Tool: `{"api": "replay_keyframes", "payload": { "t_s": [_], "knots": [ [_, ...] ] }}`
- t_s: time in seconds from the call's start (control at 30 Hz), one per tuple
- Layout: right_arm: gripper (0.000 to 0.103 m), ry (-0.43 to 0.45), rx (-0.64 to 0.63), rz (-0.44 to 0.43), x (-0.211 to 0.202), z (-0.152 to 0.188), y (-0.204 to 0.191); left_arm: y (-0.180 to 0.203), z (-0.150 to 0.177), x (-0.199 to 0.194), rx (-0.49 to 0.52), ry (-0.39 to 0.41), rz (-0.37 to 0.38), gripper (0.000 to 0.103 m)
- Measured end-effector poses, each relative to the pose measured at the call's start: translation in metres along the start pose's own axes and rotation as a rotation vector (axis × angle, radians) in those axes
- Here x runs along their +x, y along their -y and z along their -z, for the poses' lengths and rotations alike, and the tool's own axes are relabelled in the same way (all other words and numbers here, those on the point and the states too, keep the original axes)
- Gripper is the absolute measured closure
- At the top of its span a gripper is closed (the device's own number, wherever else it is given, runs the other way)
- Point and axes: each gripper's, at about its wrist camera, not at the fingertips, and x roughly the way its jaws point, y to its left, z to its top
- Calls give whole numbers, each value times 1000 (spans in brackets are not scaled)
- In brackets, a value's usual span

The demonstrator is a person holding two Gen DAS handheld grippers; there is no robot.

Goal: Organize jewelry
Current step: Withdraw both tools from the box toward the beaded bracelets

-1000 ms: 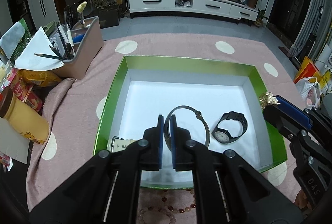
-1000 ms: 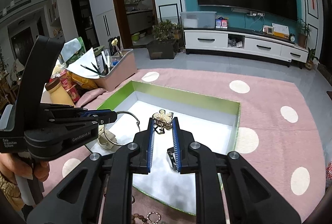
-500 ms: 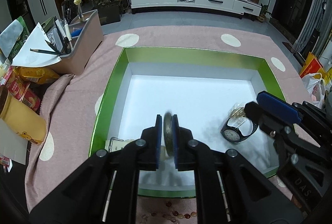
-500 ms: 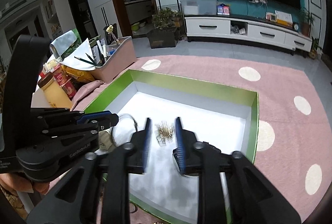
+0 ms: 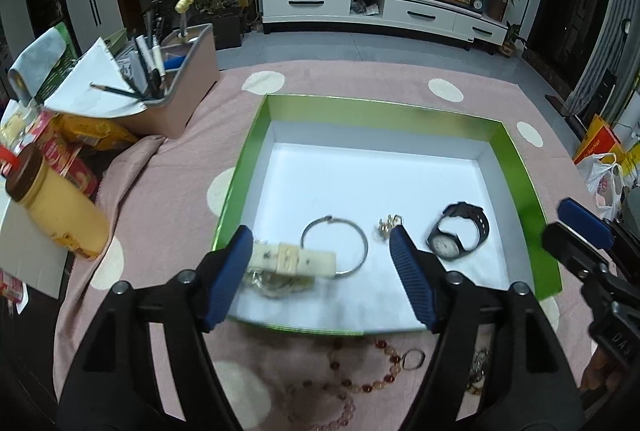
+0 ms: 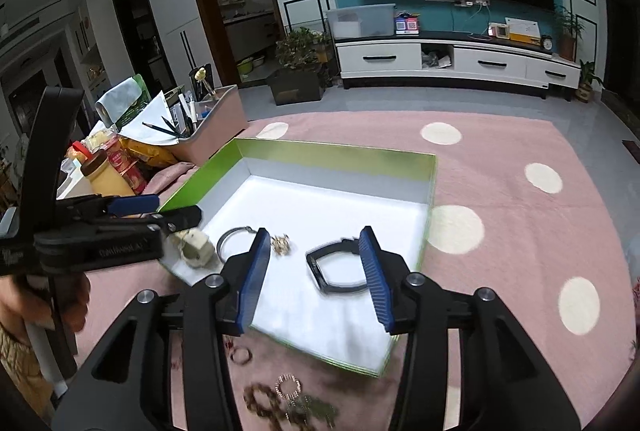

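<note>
A green box [image 5: 524, 191] with a white floor holds a silver bangle [image 5: 334, 245], a gold brooch [image 5: 386, 223], a black watch [image 5: 460, 235] and a cream-strapped watch [image 5: 288, 263]. My left gripper [image 5: 322, 267] hovers over the box's near edge, its jaws opening with nothing pressed; the bangle lies flat below them. Low over the box, my right gripper [image 6: 314, 271] has its jaws opening and empty. The black watch [image 6: 336, 267] lies on the floor beneath them, and the brooch [image 6: 282, 243] rests just left. The left gripper [image 6: 168, 211] shows at that view's left.
Beaded bracelets [image 5: 360, 383] and a ring [image 5: 414, 359] lie on the pink dotted cloth [image 5: 168, 199] in front of the box. At the left stand a pink organiser with pens [image 5: 176, 87], a yellow bottle [image 5: 60, 207] and snack packs.
The left gripper let go of the bangle, which now lies flat in the box. The right gripper released the gold brooch onto the box floor. Both sets of jaws spread apart.
</note>
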Motion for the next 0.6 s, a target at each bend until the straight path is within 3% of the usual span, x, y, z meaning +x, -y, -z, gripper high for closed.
{"api": "replay_keyframes", "payload": {
  "t_s": [0.6],
  "knots": [
    [55,-19,92,-1,-73,67,15,-50,75,-64,-132,-18,5,28]
  ]
}}
